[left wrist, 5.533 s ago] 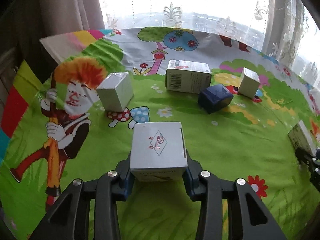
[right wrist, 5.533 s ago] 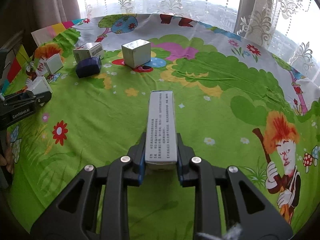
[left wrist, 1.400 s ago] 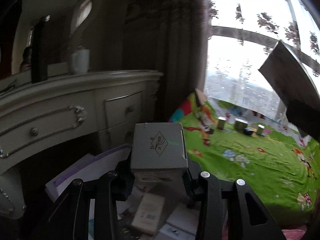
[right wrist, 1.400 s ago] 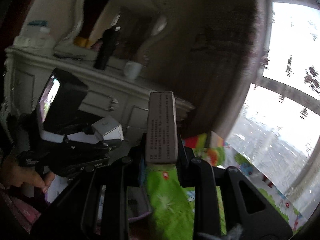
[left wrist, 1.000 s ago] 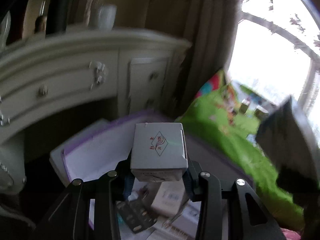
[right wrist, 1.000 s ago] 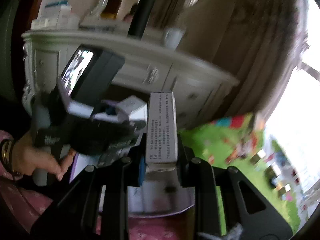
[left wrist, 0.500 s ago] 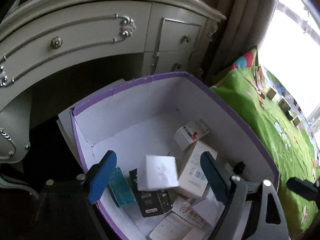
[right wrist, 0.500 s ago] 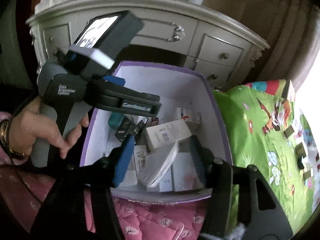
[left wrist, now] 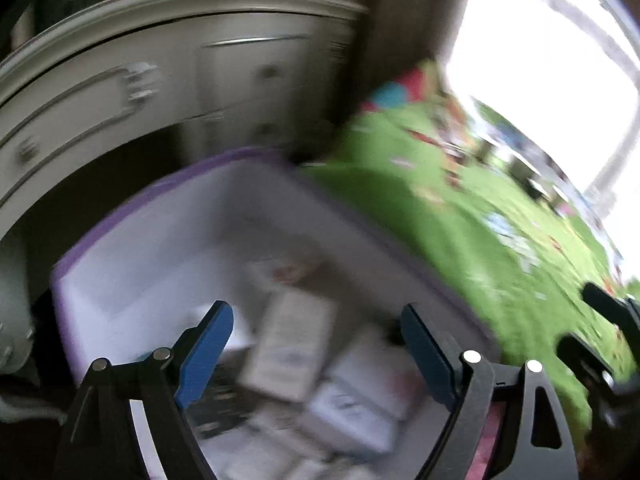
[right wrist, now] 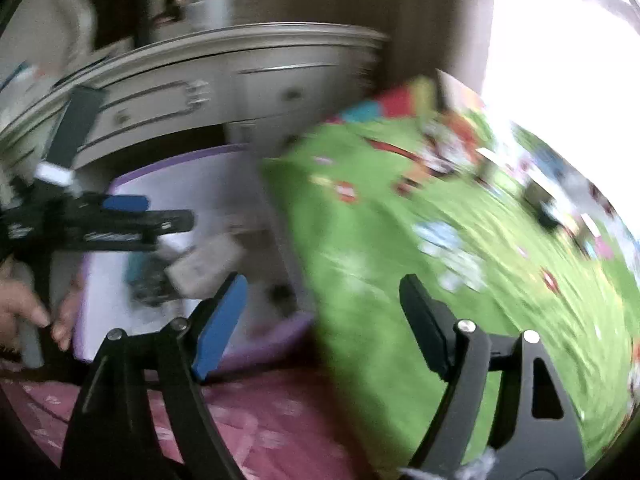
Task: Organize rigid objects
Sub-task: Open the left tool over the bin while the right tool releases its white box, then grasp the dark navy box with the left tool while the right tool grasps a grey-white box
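Note:
Both views are motion-blurred. My left gripper [left wrist: 316, 328] is open and empty above a purple-rimmed white box [left wrist: 132, 208] that holds several small cartons [left wrist: 292, 348]. My right gripper [right wrist: 324, 300] is open and empty, over the box's near right corner [right wrist: 280, 332] and the edge of the green cartoon cloth [right wrist: 400, 260]. The left gripper [right wrist: 120, 220] also shows in the right wrist view, held in a hand over the box. Several small boxes [right wrist: 544, 200] remain far off on the cloth, blurred.
A cream dresser with drawers [left wrist: 160, 80] stands behind the box. A pink quilt [right wrist: 260, 412] lies in front of it. A bright window [left wrist: 540, 60] is at the far right. The right gripper's tip [left wrist: 608, 312] shows at the left wrist view's right edge.
Both grippers have opened and dropped their cartons into the purple box about half a second ago. Both views now swing away from the box towards the green cloth.

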The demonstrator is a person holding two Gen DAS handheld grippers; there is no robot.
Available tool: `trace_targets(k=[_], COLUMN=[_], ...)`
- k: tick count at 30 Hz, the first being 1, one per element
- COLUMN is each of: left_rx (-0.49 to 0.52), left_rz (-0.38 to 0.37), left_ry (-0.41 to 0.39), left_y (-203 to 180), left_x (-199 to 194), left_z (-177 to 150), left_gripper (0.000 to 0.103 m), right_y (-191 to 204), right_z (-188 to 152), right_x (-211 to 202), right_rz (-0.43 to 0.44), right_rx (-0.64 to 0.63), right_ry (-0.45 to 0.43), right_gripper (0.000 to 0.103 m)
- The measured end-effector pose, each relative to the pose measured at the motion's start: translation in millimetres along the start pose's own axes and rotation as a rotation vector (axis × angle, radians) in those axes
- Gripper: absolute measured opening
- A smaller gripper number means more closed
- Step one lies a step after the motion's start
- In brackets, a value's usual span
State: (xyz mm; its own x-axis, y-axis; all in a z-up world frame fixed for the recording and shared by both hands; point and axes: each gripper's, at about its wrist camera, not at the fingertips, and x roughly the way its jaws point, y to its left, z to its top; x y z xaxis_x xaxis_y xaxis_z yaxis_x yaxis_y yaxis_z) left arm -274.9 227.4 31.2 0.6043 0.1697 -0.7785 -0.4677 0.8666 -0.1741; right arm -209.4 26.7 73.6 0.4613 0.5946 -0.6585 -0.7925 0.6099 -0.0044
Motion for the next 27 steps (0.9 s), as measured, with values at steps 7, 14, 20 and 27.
trace_targets(k=[7, 14, 20, 27], left_rx=[0.328, 0.507, 0.593, 0.578], left_rz=[-0.177, -0.145, -0.224, -0.254], left_ry=[0.082, 0.068, 0.084, 0.082], left_y=[-151.0, -275.3, -308.8, -304.7], left_x=[68.3, 158.7, 189.9, 193.1], left_z=[38.2, 73.1, 96.4, 99.4], left_gripper=[0.091, 0.099, 0.103, 0.103], right_y=[-114.9, -222.9, -317.9, -398.1], right_z=[-42.3, -69.6, -57.1, 2.6], right_x=[-10.2, -3.9, 30.4, 103.7], right_rz=[-0.147, -0.299, -0.342, -0.403], right_rx=[0.329, 0.497, 0.686, 0.742], right_ry=[0.042, 0.114, 0.107, 0.102], right_gripper=[0.084, 0.086, 0.087, 0.091])
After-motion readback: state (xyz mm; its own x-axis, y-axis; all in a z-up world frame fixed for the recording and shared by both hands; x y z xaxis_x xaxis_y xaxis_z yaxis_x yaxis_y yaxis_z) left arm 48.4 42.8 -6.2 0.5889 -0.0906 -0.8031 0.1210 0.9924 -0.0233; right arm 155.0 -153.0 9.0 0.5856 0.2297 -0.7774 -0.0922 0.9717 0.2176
